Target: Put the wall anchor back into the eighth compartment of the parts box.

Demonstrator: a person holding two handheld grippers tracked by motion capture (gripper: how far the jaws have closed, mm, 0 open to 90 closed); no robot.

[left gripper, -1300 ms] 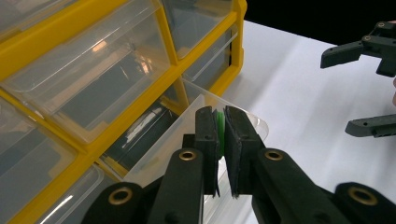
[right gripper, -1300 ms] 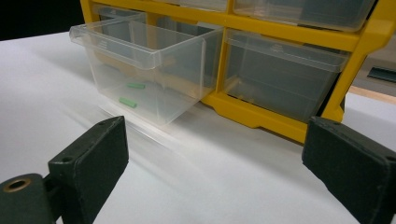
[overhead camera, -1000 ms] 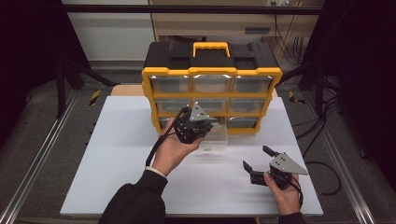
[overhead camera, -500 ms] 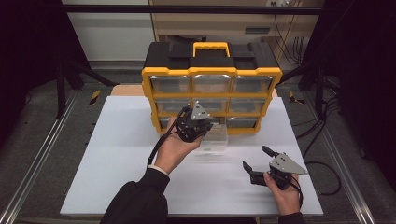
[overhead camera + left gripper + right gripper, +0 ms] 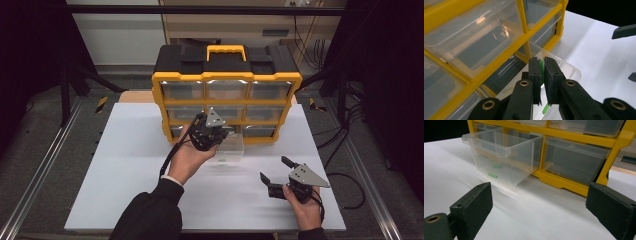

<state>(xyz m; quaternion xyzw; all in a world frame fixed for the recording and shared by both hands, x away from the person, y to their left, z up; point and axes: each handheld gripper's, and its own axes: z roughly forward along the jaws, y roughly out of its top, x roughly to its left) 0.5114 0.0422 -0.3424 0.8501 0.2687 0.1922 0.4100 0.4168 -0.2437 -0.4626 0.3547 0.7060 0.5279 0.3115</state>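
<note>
A yellow and black drawer cabinet [image 5: 227, 80] stands at the back of the white table. Its clear bottom-middle drawer [image 5: 231, 150] is pulled out, and in the right gripper view two small green pieces [image 5: 492, 175] lie on the floor of this drawer [image 5: 499, 150]. My left gripper [image 5: 220, 135] hangs over the open drawer. In its own view the left gripper [image 5: 542, 61] is shut on a thin green piece [image 5: 541, 65] above the drawer rim [image 5: 564, 62]. My right gripper [image 5: 274, 168] rests at the front right, and its view has the right gripper [image 5: 539, 202] open, facing the drawer with nothing between the jaws.
The cabinet's other clear drawers [image 5: 474, 37] are pushed in. A white table board [image 5: 125, 165] stretches left and in front of the cabinet. Metal rails [image 5: 40, 170] run along both sides, and cables [image 5: 350, 190] lie at the right.
</note>
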